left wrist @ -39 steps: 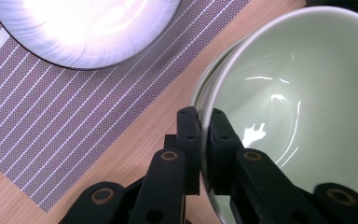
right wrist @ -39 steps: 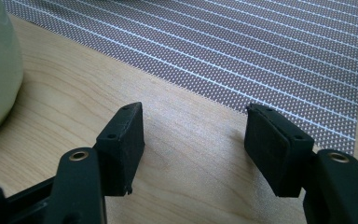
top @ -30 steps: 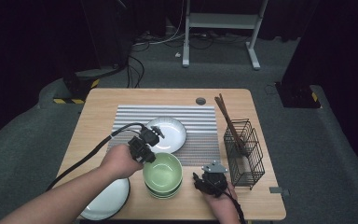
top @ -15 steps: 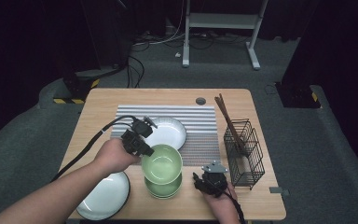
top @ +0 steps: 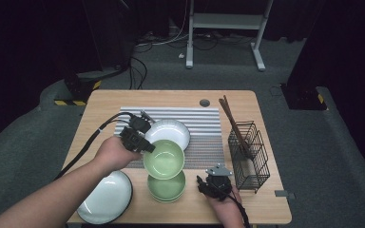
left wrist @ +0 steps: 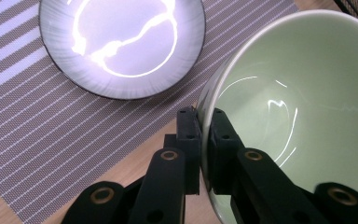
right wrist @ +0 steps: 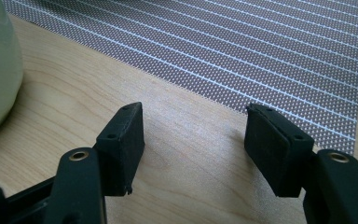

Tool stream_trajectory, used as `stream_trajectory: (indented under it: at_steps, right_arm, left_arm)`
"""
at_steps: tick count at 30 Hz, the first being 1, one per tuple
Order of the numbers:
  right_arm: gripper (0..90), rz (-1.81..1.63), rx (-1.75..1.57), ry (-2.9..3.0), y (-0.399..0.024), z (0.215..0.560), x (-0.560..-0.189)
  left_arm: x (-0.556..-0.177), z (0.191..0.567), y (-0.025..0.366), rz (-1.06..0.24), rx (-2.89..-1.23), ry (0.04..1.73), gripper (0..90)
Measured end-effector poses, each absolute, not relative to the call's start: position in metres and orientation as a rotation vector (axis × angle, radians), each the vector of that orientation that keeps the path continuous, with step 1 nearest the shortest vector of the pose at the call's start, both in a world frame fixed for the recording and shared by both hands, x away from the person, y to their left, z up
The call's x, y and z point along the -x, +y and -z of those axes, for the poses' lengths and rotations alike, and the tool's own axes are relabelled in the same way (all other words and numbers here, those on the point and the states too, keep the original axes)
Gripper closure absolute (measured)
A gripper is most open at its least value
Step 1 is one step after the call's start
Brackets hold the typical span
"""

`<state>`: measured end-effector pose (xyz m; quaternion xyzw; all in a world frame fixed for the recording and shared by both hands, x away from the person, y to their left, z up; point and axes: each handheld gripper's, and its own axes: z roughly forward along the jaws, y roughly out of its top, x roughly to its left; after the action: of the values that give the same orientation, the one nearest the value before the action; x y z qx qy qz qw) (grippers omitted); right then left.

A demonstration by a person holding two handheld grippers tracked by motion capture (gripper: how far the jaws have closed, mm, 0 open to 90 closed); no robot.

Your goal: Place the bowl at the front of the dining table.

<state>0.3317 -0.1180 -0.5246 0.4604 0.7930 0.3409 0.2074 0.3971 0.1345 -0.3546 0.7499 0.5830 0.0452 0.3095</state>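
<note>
— Where was the bowl against your fingers?

— My left gripper point(top: 145, 146) pinched the near rim of the green bowl point(top: 164, 158), one pad inside the wall, one outside; the bowl hung at three o'clock from my hand, clear above the green stack point(top: 167, 186), with the white bowl point(top: 168, 132) on the striped mat point(top: 204, 142) at twelve.

— And the right?

— My right gripper point(right wrist: 193, 140) rested on the table, jaws apart, holding nothing.

— What had changed?

— A second earlier the bowl sat lower on the stack; I had raised it.

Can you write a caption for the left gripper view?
Left gripper pinches green bowl's rim above striped mat.
</note>
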Motion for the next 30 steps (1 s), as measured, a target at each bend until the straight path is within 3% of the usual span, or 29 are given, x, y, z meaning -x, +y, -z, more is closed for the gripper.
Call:
stream_trajectory:
  at_steps: [30]
  right_arm:
    - [37.3, -0.948, -1.281, 2.208, -0.118, 0.525, -0.332]
  left_arm:
    - [-0.43, 0.369, 0.149, -0.129, -1.803, 1.61, 85.1]
